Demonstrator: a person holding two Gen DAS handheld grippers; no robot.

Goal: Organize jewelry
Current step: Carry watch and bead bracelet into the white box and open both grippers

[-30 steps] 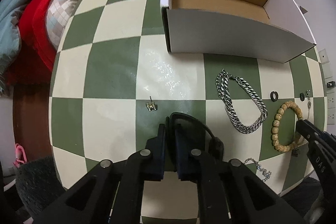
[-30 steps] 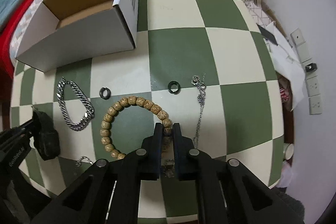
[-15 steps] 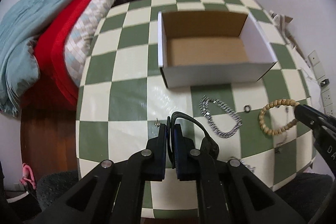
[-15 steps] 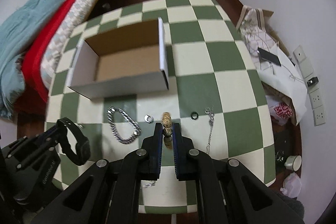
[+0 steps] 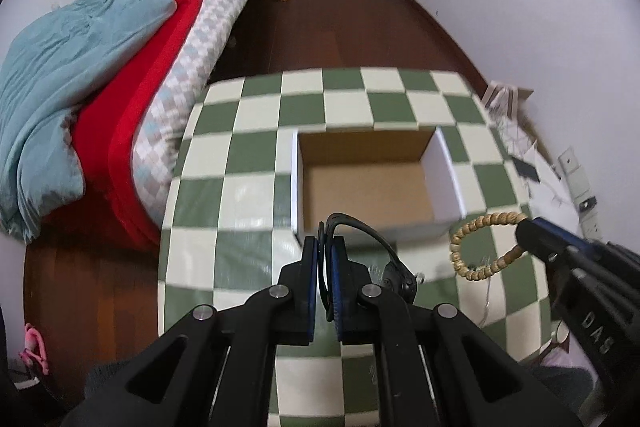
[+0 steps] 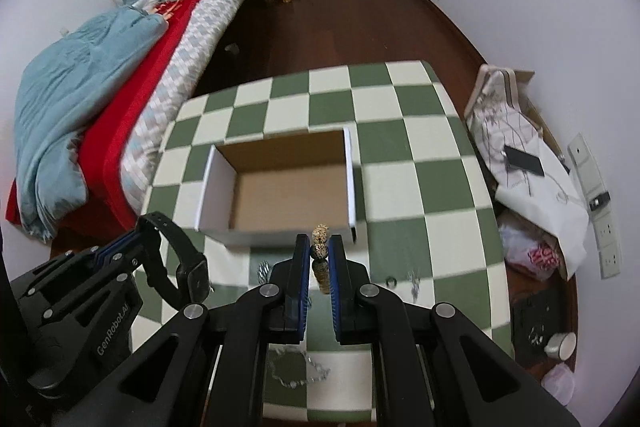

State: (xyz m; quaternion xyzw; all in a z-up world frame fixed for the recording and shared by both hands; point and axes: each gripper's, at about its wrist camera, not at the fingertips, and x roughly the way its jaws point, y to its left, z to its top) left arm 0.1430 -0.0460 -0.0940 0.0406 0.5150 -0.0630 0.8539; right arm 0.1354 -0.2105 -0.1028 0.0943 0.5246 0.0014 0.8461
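both raised above the checkered table (image 5: 248,155) near the open box (image 6: 280,195): right gripper (image 6: 320,259) clamped on a light, floppy bead bracelet (image 5: 476,247), left gripper (image 5: 326,255) clamped on a bendy black watch (image 6: 180,259) strap.

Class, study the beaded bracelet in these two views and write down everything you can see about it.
The beaded bracelet is a closed loop of round, tan, speckled beads that look like wood or seed. It is off the checkered table, hanging in the air in front of the open cardboard box. The right gripper is shut on it, pinching a few beads between its blue pads. In the right wrist view the loop shows edge-on as a short stack of beads. Nothing else touches it.
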